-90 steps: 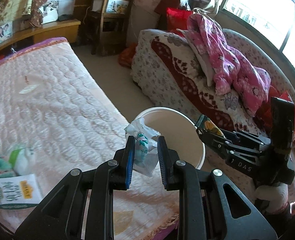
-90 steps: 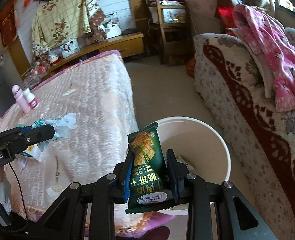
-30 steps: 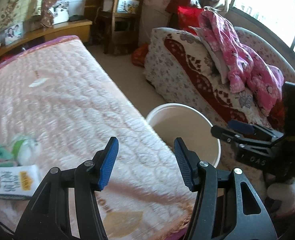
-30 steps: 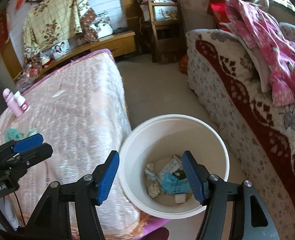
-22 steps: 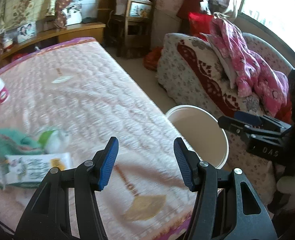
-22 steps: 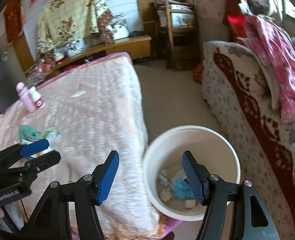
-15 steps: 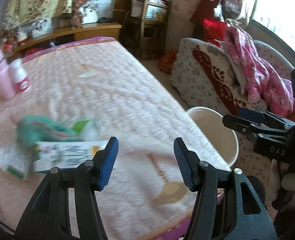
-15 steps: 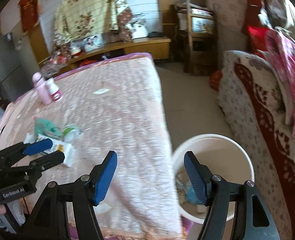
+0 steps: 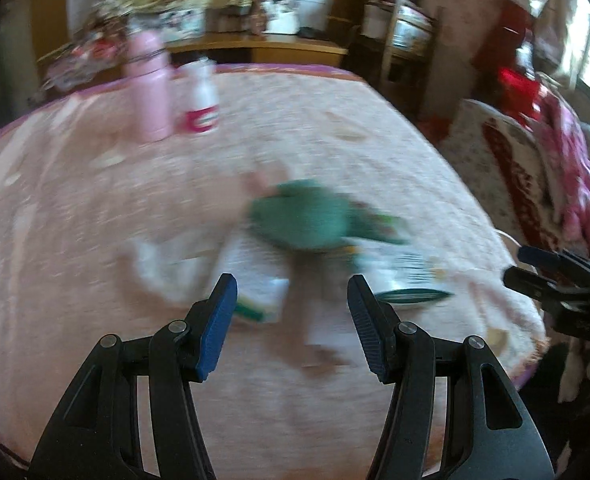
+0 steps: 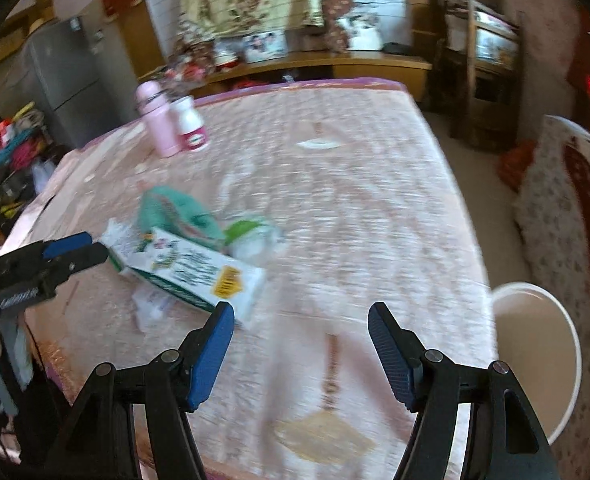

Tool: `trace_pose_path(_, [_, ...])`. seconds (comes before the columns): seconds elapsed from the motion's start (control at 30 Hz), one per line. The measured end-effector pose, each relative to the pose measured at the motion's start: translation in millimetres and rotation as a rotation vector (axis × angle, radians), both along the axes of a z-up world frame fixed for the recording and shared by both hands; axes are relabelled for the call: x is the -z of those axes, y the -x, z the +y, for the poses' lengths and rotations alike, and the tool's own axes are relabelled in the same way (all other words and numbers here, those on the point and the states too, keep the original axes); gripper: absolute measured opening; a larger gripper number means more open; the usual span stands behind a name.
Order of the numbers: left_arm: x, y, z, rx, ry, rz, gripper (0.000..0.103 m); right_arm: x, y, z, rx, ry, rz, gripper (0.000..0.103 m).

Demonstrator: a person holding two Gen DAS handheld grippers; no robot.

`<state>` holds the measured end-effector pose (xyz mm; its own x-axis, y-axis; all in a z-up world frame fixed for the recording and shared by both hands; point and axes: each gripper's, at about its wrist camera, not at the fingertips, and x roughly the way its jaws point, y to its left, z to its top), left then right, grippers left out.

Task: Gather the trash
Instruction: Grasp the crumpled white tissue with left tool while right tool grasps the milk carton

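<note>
A heap of trash lies on the pink quilted bed [image 10: 355, 200]: a white and green carton [image 10: 193, 268], a green crumpled wrapper [image 9: 307, 220] and white plastic scraps [image 9: 163, 264]. My left gripper [image 9: 291, 320] hovers just short of the heap, open, nothing between its blue pads. The right gripper [image 10: 301, 344] is open too and empty, over bare quilt to the right of the carton. The white bin [image 10: 535, 344] stands on the floor off the bed's right corner. Both views are smeared by motion.
A pink flask [image 10: 157, 120] and a white jar [image 10: 191, 124] stand at the bed's far left. A patterned sofa [image 10: 567, 216] with pink clothes [image 9: 575, 176] runs along the right. A wooden shelf and chair [image 10: 483, 68] stand behind the bed.
Both grippers dropped their wrappers into the bin and opened. Both have since swung left from the bin toward the trash heap on the bed, which now fills the left wrist view.
</note>
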<state>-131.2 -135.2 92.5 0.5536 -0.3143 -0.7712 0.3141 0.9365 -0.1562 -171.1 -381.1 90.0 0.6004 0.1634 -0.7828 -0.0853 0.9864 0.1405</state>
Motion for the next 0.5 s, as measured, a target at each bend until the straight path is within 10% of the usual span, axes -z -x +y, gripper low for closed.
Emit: trace_pose_path(0.5, [50.0, -76.9, 97.6, -0.140, 0.171, 0.169, 0.061, 34.5, -58.5, 75.1, -0.367, 0.102, 0.057, 0.078])
